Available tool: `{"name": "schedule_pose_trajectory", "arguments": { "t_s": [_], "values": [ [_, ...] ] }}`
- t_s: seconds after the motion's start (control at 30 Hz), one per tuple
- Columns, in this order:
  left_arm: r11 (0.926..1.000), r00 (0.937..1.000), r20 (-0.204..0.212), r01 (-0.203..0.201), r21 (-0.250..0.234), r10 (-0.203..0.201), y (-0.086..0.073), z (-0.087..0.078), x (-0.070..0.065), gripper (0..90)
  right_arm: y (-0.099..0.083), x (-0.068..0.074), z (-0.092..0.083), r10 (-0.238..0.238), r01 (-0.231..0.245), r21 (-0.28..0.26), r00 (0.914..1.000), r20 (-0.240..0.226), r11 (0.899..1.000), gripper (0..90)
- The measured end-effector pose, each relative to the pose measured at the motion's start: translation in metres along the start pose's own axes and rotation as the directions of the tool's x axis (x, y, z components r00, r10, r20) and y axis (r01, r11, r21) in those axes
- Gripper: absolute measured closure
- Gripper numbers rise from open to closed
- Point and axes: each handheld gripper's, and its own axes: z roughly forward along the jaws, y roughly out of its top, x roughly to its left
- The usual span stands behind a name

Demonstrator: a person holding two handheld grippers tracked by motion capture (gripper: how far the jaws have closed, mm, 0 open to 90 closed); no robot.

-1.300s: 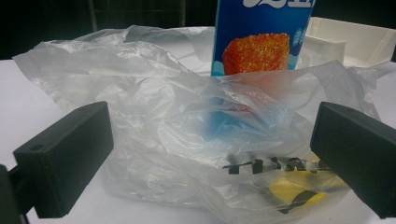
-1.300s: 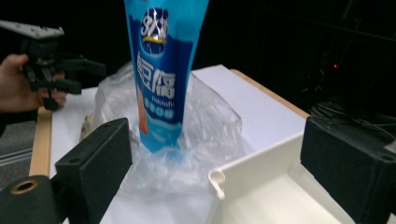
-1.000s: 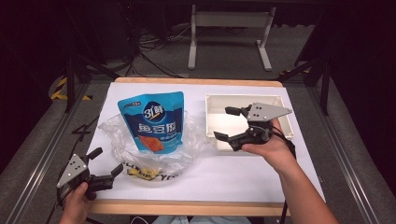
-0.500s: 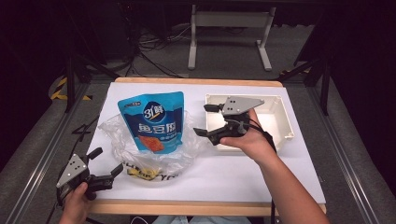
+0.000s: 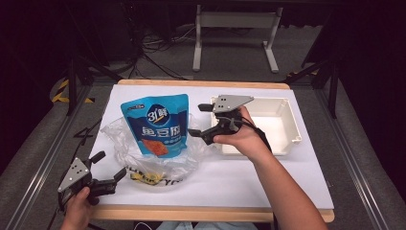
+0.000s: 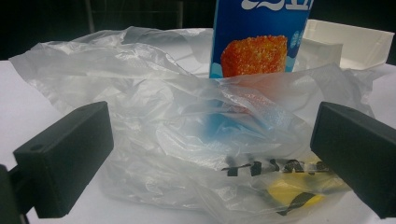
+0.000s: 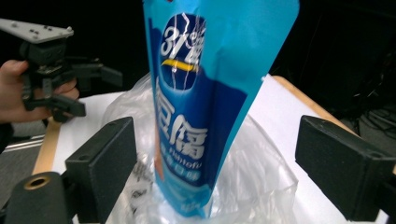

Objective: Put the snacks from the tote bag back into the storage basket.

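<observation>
Where the white table (image 5: 287, 182) carries a crumpled clear plastic bag (image 5: 158, 153) left of its middle, a blue snack pouch (image 5: 157, 125) printed with an orange fried cube stands upright in the bag's open mouth, its lower part sunk among the folds. The right gripper (image 5: 197, 120) hangs just to the right of the pouch, held by the person's right hand (image 5: 242, 136), its jaws spread wide and pointing left toward the pouch without touching it; in the right gripper view the pouch (image 7: 205, 107) rises between the two black jaws with clear space on either side. Behind that hand, a shallow white tray (image 5: 292, 124) sits at the right of the table. The left gripper (image 5: 107, 165) rests at the near left corner, held by the left hand (image 5: 76, 211), its jaws likewise apart and aimed at the bag's near edge. In the left gripper view the bag (image 6: 187, 140) lies between and beyond the open jaws, black lettering and a yellow patch showing through the film at its near right.
</observation>
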Motion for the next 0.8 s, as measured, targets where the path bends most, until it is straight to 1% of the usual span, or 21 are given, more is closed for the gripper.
{"name": "schedule_pose_trajectory", "arguments": {
  "t_s": [0.07,0.13,0.17,0.2,0.23,0.27,0.33,0.4,0.43,0.47,0.53,0.6,0.67,0.77,0.8],
  "values": [
    [1.0000,1.0000,0.000,0.002,-0.008,-0.002,0.000,0.001,0.000,0.2,0.000,-0.001,0.002,-0.004,0.004,0.002,1.0000,0.001,1.000,16.2],
    [1.0000,1.0000,0.001,0.001,-0.009,-0.001,0.000,0.001,0.000,0.2,-0.002,-0.002,0.009,0.030,-0.030,-0.003,0.9994,-0.017,1.000,16.3],
    [1.0000,1.0000,0.001,0.001,-0.010,-0.001,0.000,0.001,0.000,0.2,-0.002,-0.003,0.012,0.035,-0.035,0.001,0.9991,-0.022,0.999,16.4],
    [1.0000,1.0000,0.001,0.000,-0.004,0.000,0.000,0.000,0.000,0.2,-0.004,-0.004,0.017,0.068,-0.067,0.016,0.9972,-0.032,0.998,16.1],
    [1.0000,1.0000,0.001,0.000,-0.002,0.000,0.000,0.000,0.000,0.2,-0.005,-0.005,0.020,0.108,-0.107,0.030,0.9933,-0.040,0.994,15.8],
    [1.0000,1.0000,0.001,0.000,-0.001,0.000,0.000,0.000,0.000,0.2,-0.006,-0.006,0.023,0.114,-0.113,0.028,0.9923,-0.049,0.993,16.5],
    [1.0000,1.0000,0.000,0.002,-0.001,-0.002,0.000,0.000,0.000,0.2,-0.008,-0.007,0.032,0.077,-0.076,0.015,0.9945,-0.071,0.997,17.4],
    [1.0000,1.0000,0.001,0.003,-0.002,-0.003,0.000,0.000,0.000,0.2,-0.012,-0.007,0.041,0.052,-0.051,0.010,0.9959,-0.074,0.999,17.1],
    [0.9999,1.0000,0.000,0.005,-0.012,-0.005,0.000,0.000,0.000,0.2,-0.013,-0.007,0.044,0.047,-0.046,0.006,0.9961,-0.075,0.999,17.2],
    [1.0000,1.0000,0.001,0.004,-0.003,-0.004,0.000,0.000,0.001,0.2,-0.015,-0.007,0.049,0.049,-0.049,0.004,0.9951,-0.085,0.999,17.3],
    [1.0000,1.0000,0.001,0.006,-0.004,-0.006,0.000,0.000,0.001,0.2,-0.018,-0.008,0.055,0.044,-0.044,0.003,0.9947,-0.093,0.999,17.4],
    [0.9999,1.0000,0.000,0.007,-0.009,-0.007,0.000,-0.001,0.001,0.2,-0.020,-0.007,0.062,0.029,-0.028,0.014,0.9953,-0.092,1.000,17.3],
    [0.9999,1.0000,0.001,0.008,-0.009,-0.007,0.000,-0.001,0.001,0.2,-0.023,-0.005,0.069,0.018,-0.017,0.017,0.9968,-0.078,1.000,17.7],
    [0.9999,1.0000,0.002,0.007,-0.008,-0.007,0.000,0.000,0.001,0.2,-0.023,-0.003,0.074,0.005,-0.004,0.018,0.9966,-0.082,1.000,18.2],
    [0.9999,1.0000,0.002,0.007,-0.008,-0.007,0.000,-0.001,0.001,0.2,-0.024,-0.001,0.080,-0.006,0.007,0.017,0.9964,-0.085,1.000,19.9]
  ]
}}
